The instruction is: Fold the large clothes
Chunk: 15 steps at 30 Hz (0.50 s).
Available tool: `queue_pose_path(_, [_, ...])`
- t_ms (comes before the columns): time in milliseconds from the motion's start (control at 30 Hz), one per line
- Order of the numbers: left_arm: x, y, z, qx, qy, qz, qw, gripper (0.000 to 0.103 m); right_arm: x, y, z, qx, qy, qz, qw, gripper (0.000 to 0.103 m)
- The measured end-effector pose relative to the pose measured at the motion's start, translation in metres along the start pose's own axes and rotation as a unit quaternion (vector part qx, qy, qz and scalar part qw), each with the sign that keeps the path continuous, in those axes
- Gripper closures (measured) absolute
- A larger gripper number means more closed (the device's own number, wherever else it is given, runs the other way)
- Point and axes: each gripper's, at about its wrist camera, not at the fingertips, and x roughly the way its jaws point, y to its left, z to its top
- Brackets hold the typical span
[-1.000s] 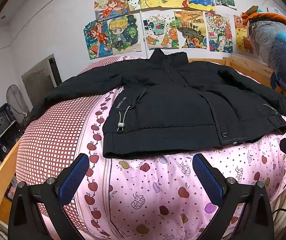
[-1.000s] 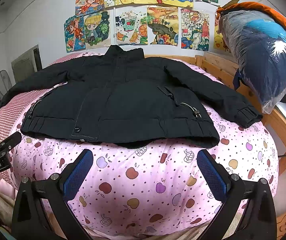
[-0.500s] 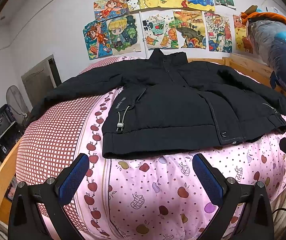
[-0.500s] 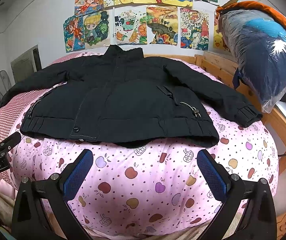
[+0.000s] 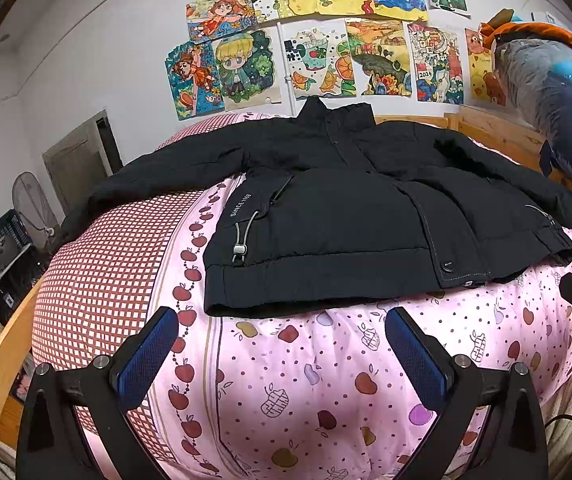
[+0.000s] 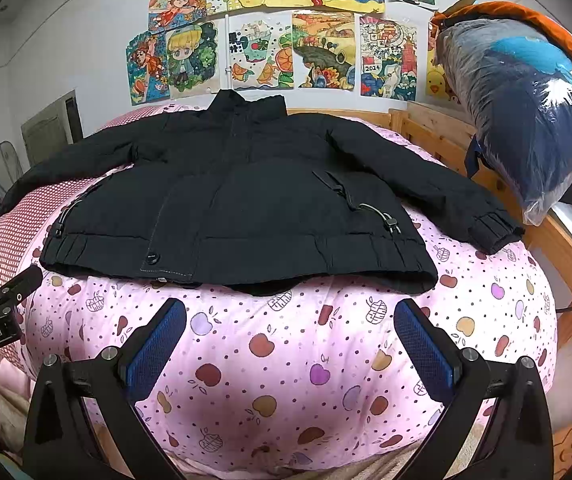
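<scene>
Both grippers hang near the bed's front edge w/ jaws spread wide, nothing held: left gripper (image 5: 282,336), right gripper (image 6: 290,328). Black jacket (image 6: 242,204) lies flat, front up, on the pink quilt (image 6: 306,360), sleeves out to both sides, collar twd the wall. Prob. first fold not begun; best start w/ a sleeve cuff (image 6: 494,232), pinch deep, padded fabric slips, lift it across the chest w/o dragging the body.
</scene>
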Motion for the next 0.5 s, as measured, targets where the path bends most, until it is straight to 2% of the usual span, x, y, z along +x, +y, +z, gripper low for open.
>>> queue_pose_path(500, [0.0004,0.0,-0.0004,0.001,0.0,0.0,1.0,0.0,0.0004,0.0006,-0.0011,0.0,0.0,0.0,1.0,0.001])
